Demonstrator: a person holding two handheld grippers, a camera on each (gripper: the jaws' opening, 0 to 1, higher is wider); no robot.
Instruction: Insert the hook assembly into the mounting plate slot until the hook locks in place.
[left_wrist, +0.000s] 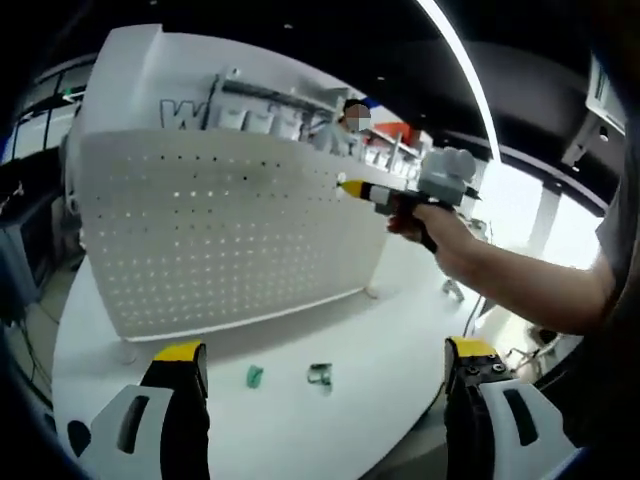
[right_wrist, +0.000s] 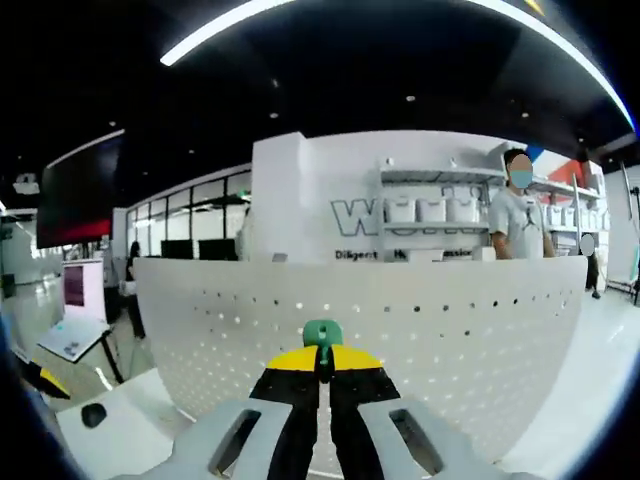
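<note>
Counter (left_wrist: 330, 420), white: carries the rest.
Perforated mounting plate (left_wrist: 220, 230), upright along the counter's far edge.
Left tool (left_wrist: 325, 375): jaws wide, holding nothing.
Right tool (right_wrist: 322, 362): jaws narrow, pinching a green hook (right_wrist: 322, 333) close before the plate.
Two green pieces (left_wrist: 255, 376) lie near the counter's front edge.
Risk: hook misses a hole, twists in the pinch, drops.

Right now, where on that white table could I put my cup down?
The table is mostly bare. One free patch lies between the pegboard foot and the two small green parts. Another runs right of them to the table edge. It is crowded up by the pegboard's top right, where the right gripper holds a green hook.
</note>
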